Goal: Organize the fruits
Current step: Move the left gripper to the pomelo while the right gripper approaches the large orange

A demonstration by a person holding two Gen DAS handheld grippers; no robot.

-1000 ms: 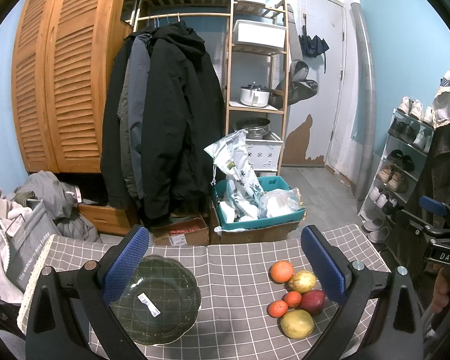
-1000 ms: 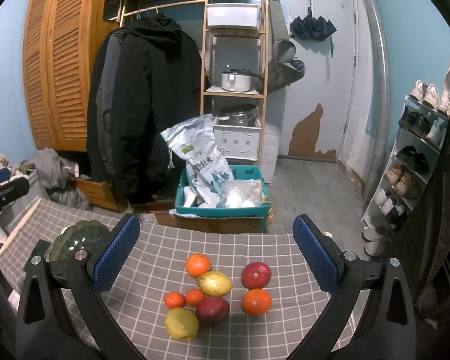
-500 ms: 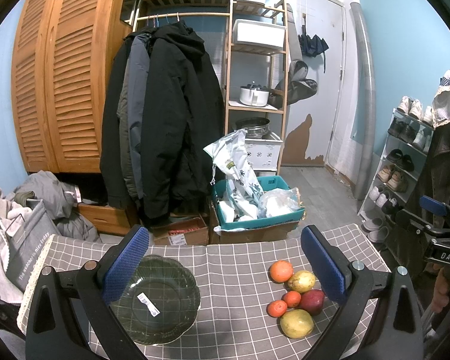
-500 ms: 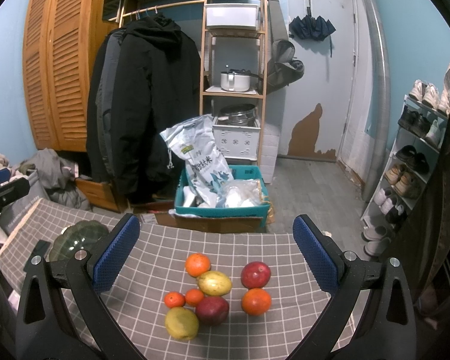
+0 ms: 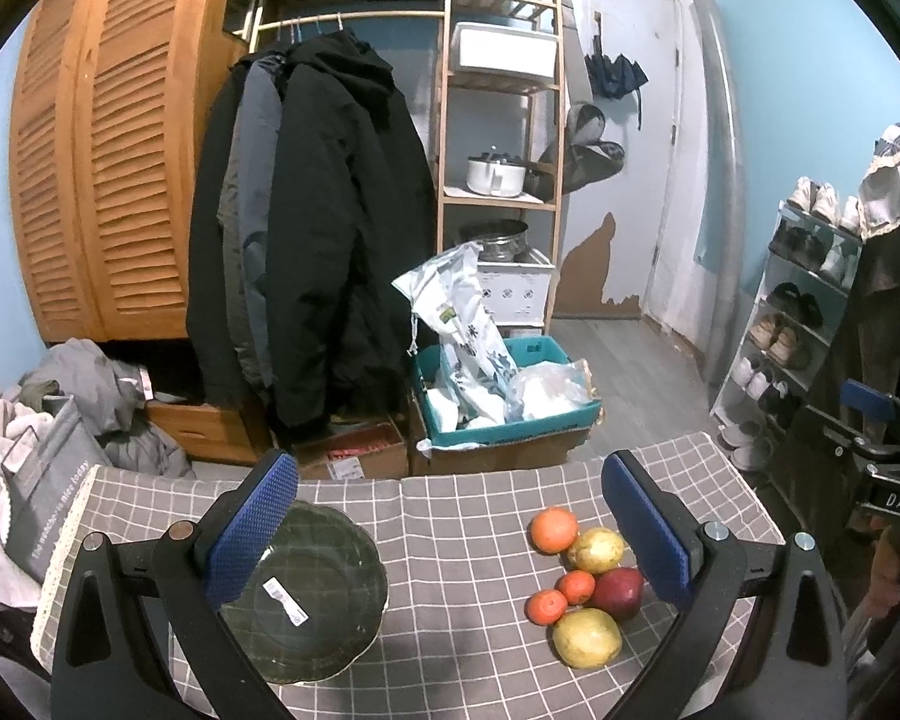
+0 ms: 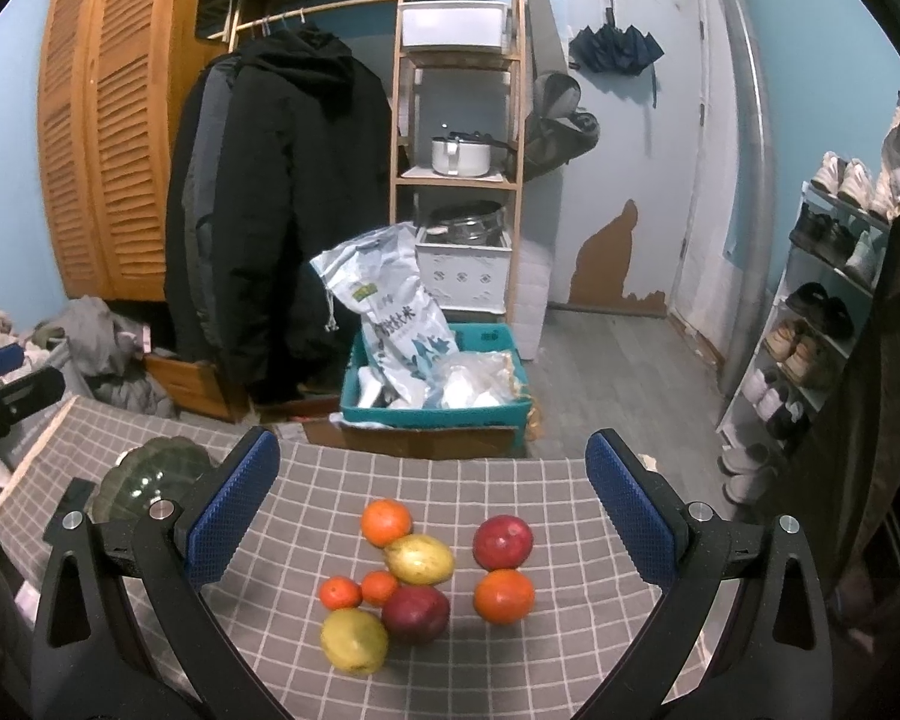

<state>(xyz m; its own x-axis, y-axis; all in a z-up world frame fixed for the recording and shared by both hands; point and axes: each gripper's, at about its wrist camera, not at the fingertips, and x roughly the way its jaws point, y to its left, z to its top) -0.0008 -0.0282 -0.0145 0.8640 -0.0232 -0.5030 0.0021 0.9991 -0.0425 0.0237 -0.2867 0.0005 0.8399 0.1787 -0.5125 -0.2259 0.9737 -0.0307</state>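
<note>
Several fruits lie in a cluster on the grey checked tablecloth: an orange, a yellow-green mango, two small tangerines, a dark red fruit, a yellow fruit, a red apple and another orange. My right gripper is open above them. A dark green glass bowl sits on the left of the cloth. My left gripper is open, with the bowl under its left finger and the fruit cluster by its right finger.
The table's far edge faces a teal crate with bags on cardboard boxes. Coats hang behind it beside a wooden shelf rack. A shoe rack stands at the right. Clothes pile at the left.
</note>
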